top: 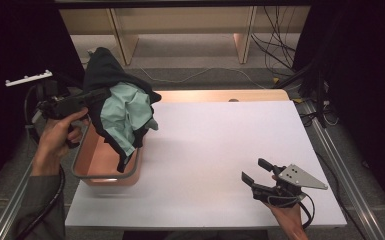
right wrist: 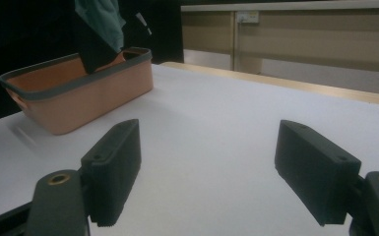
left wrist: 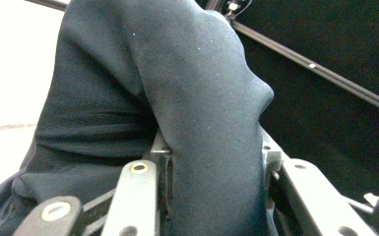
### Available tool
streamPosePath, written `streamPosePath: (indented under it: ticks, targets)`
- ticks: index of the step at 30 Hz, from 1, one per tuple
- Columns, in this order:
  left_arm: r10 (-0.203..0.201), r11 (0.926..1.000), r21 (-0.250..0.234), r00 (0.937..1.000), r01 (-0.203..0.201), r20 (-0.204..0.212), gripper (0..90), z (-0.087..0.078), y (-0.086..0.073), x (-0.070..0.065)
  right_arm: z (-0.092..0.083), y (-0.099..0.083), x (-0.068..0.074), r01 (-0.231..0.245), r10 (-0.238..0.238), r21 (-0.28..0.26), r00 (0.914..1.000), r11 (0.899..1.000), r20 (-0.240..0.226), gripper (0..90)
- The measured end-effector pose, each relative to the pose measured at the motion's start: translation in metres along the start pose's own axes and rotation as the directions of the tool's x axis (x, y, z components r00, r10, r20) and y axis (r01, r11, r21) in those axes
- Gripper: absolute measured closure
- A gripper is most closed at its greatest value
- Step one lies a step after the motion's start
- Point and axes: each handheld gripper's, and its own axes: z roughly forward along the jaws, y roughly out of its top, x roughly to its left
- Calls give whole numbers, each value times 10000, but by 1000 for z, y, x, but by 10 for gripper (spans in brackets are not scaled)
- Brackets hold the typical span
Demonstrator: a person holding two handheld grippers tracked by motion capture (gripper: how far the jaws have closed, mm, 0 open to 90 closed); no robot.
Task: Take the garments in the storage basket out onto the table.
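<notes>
A dark garment [top: 105, 65] with a mint-green lining hangs bunched above a salmon basket [top: 107, 176] with a grey rim, at the table's left edge. My left gripper [top: 100, 95] points right at the garment's upper part and is shut on it. In the left gripper view the dark cloth [left wrist: 187, 98] is pinched in my left gripper [left wrist: 215, 152] and hides the jaw tips. The garment's lower end dangles into the basket. My right gripper [top: 253, 169] rests open near the table's front right corner. In the right gripper view, nothing lies in my right gripper [right wrist: 211, 167]. Farther off are the basket [right wrist: 78, 93] and the garment [right wrist: 98, 24].
The white table top [top: 220, 145] stretches between the basket and the right gripper. Metal rails [top: 340, 170] run along both sides of the table. Wooden shelving [top: 180, 25] and floor cables [top: 275, 50] lie beyond the far edge.
</notes>
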Motion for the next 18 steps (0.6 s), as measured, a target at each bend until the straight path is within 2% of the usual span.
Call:
streamPosePath:
  ticks: [10, 18]
  targets:
    - [76, 9999, -86, 9968, -69, 800, 643, 27, -2, -20, 0, 0, 0, 19, -19, -19, 10000, 10000, -10, 264]
    - [149, 9995, 246, 9930, -179, 1169, 644, 52, -13, -37, -1, 0, 0, 40, -40, -65, 10000, 10000, 5, 264]
